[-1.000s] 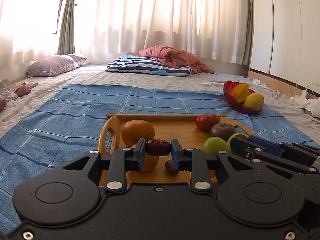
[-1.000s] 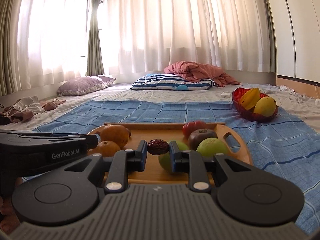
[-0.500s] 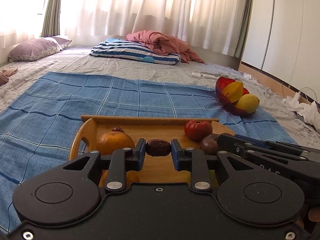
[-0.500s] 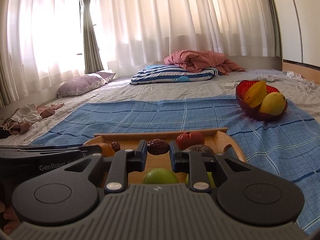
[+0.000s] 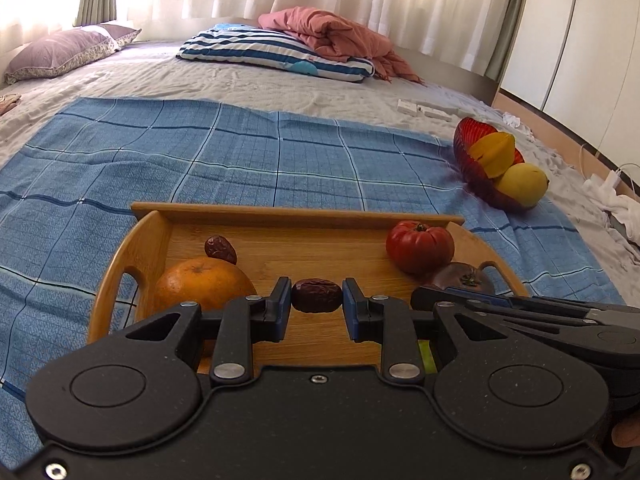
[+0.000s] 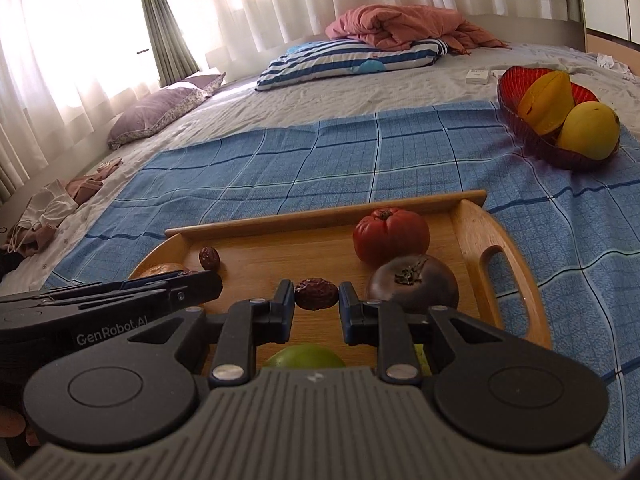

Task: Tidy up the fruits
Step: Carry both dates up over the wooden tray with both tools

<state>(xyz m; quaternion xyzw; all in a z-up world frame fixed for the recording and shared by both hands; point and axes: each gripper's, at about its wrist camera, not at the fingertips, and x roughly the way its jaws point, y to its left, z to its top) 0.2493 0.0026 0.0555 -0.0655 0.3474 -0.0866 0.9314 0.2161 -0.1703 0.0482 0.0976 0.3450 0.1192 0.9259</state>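
Green fruit (image 6: 306,356) half hidden behind right claw (image 6: 317,300), perhaps an apple; both claws nearly shut, left claw (image 5: 317,301) pinching a date (image 5: 317,301), right pinching another date (image 6: 317,299), above wooden tray (image 5: 292,213)

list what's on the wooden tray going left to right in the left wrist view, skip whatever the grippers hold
orange → loose red date → red tomato → dark purple fruit
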